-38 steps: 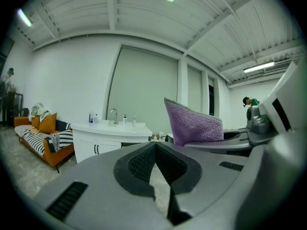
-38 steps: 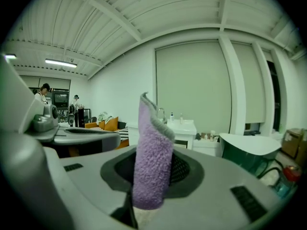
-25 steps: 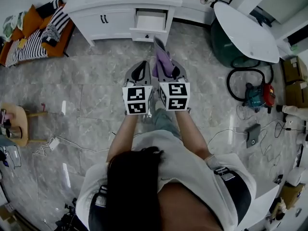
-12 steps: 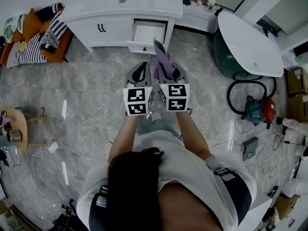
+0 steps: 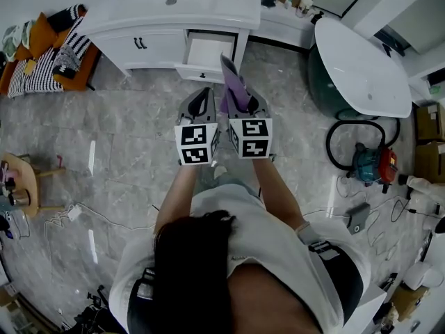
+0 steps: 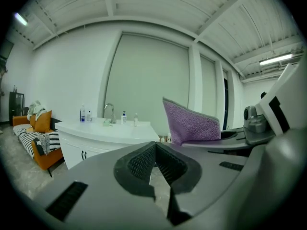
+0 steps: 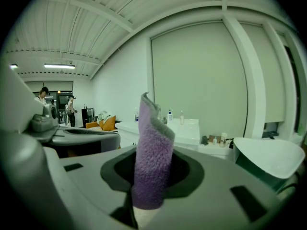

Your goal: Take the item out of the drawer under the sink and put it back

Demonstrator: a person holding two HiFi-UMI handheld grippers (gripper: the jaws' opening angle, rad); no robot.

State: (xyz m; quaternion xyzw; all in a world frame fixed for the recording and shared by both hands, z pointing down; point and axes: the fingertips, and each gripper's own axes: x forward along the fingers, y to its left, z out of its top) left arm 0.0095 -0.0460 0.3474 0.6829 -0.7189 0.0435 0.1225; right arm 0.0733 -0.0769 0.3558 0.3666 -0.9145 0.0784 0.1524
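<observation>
Head view: the right gripper (image 5: 238,94) holds a purple towel (image 5: 233,78) upright, short of the open drawer (image 5: 207,49) under the sink (image 5: 171,1), with the left gripper (image 5: 203,97) alongside. Left gripper view: jaws pressed together, empty. Right gripper view: jaws pinch the towel's lower end. Its floppy top could snag the drawer front.

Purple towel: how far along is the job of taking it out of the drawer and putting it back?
Done: the purple towel is out, clamped in the right gripper. In hand: it is held short of the open drawer under the sink; the left gripper is shut, empty. Left: lay it in the drawer.
</observation>
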